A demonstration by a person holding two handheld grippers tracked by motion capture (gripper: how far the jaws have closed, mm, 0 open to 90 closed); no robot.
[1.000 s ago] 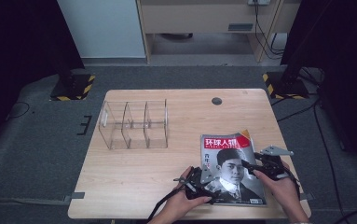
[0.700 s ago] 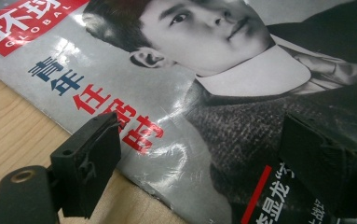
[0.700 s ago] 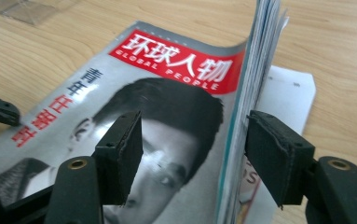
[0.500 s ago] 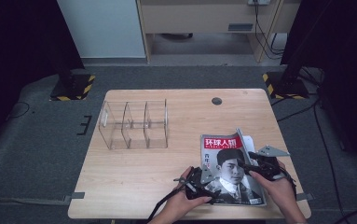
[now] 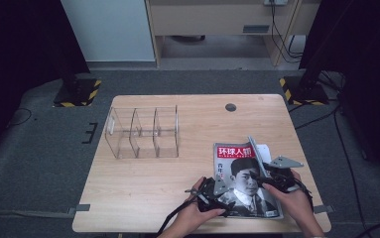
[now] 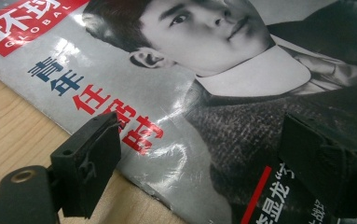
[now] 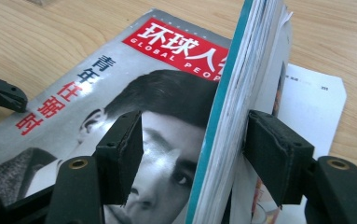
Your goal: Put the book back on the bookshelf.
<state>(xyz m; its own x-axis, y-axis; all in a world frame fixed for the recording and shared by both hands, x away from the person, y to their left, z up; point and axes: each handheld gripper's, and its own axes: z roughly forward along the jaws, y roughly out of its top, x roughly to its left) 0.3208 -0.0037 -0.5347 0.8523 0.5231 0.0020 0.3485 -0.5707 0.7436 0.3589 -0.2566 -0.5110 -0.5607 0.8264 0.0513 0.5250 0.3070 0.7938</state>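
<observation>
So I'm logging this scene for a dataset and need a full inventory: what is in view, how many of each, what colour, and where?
Table: one, light wood, centre of the high view.
Organizer: one, clear, three compartments, table's left half.
Magazine: one, grey cover with red title block, table's near right; its right-side pages lifted on edge.
White sheet: one, under the magazine's far right corner.
Grommet: one, dark, far middle of the table.
Stands: two, black with yellow-striped bases, on the floor at both far corners.
Left gripper: one, black, open over the magazine's near left edge.
Right gripper: one, black, jaws either side of the lifted pages, left jaw apart from them.
Hands: two, at the near edge.
</observation>
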